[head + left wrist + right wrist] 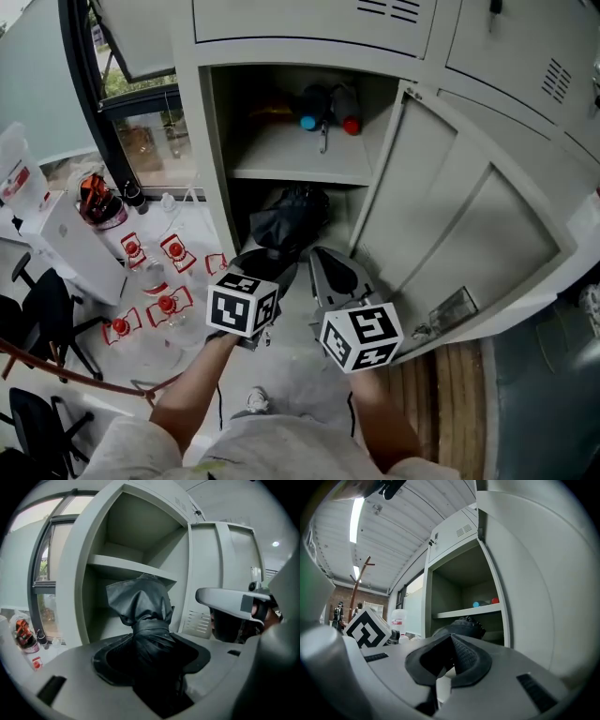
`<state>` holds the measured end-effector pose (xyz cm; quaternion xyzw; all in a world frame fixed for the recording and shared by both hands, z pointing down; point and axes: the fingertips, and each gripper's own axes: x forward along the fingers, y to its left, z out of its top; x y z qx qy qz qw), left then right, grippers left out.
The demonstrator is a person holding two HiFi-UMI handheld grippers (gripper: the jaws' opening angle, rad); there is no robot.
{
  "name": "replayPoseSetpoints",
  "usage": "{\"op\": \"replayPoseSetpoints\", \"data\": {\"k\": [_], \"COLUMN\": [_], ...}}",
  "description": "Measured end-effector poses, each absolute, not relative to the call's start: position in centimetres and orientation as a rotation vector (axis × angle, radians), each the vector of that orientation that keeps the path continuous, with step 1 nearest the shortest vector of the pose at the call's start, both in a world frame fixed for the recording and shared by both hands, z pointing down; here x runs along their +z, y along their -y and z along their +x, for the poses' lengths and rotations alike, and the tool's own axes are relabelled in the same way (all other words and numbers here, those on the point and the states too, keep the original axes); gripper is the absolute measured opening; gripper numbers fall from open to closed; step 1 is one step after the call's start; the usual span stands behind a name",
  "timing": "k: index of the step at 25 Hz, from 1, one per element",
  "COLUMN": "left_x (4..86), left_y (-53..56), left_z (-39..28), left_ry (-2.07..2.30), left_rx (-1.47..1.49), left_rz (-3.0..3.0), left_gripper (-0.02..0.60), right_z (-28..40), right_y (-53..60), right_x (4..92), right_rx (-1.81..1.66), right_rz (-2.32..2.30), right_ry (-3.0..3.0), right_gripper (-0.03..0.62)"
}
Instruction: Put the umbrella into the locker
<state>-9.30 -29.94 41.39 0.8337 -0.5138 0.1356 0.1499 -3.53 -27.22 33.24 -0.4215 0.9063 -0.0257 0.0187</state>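
We've got the locker (217,141) open at 12 o'clock. On its upper shelf (281,155) lie a blue-capped bottle (308,121) and a red-capped bottle (352,125). Under that shelf the black umbrella (286,220) pokes into the lower compartment, its near end clamped in the left gripper (265,272). The right gripper (330,274) sits just beside it at 3 o'clock, jaws pinched narrow on nothing. The door (459,234) stands wide at 2 o'clock. There's a window (150,136) at 10 o'clock, and small red-topped bottles (167,305) dot the floor at 9 o'clock.

This looks like a workplace locker area. Grey metal lockers (309,37) with vented doors stand beside a window (150,131), with black swivel chairs (42,305) nearby and strip lights (357,517) overhead.
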Motion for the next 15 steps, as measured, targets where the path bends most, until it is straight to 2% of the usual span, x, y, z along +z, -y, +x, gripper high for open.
{"op": "replayPoseSetpoints", "data": {"k": [15], "left_x": [41.8], "left_y": [35.6], "left_z": [-7.9], "left_ry": [1.235], "left_rx": [0.581], "left_rz": [2.539], "left_gripper": [0.242], "right_z": [-3.4], "right_y": [30.9], "right_x": [32.5], "right_rx": [-0.048], "right_rz": [-1.552], "right_ry": [-2.680], "right_gripper": [0.003]}}
